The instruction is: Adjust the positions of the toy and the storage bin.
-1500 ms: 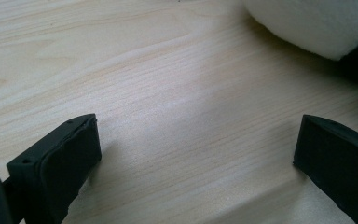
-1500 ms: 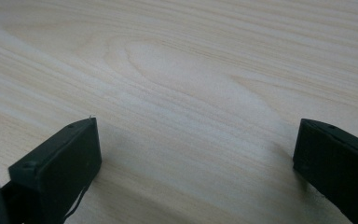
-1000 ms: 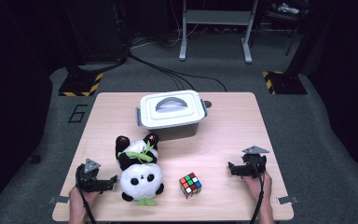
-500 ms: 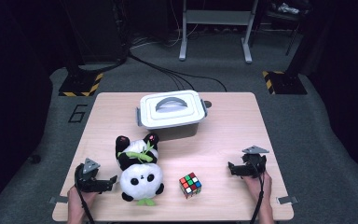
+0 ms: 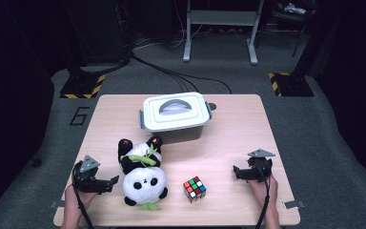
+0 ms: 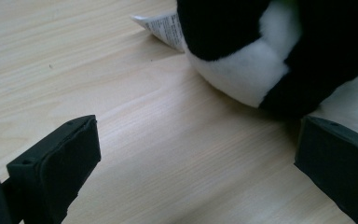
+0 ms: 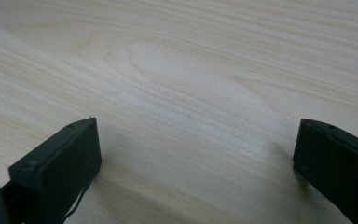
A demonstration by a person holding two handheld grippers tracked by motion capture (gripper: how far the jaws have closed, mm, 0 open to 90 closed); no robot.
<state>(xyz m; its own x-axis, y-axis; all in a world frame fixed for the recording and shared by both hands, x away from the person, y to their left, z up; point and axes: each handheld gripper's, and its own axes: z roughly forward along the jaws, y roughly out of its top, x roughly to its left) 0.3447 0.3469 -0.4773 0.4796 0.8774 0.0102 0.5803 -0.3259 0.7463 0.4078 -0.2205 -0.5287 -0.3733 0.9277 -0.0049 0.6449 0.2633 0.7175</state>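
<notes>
Holding the left gripper (image 5: 113,182) wide open beside the panda (image 5: 142,177), I am gripping nothing. I am keeping the right gripper (image 5: 235,172) spread over bare table (image 5: 228,129), empty too.

Desk (image 5: 238,143): pale wood, matt, fine straight grain. Toy panda (image 5: 142,177): soft black-and-white plush, with a white printed label (image 6: 164,25). Lidded box (image 5: 175,113), far centre: smooth white plastic, slight sheen. Puzzle cube (image 5: 194,189): glossy coloured plastic. Fingers (image 7: 63,163): matt black plastic. Floor (image 5: 324,124): grey carpet, rough.

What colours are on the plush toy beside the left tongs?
Black and white panda, with green leaves; the high view shows it best.
</notes>
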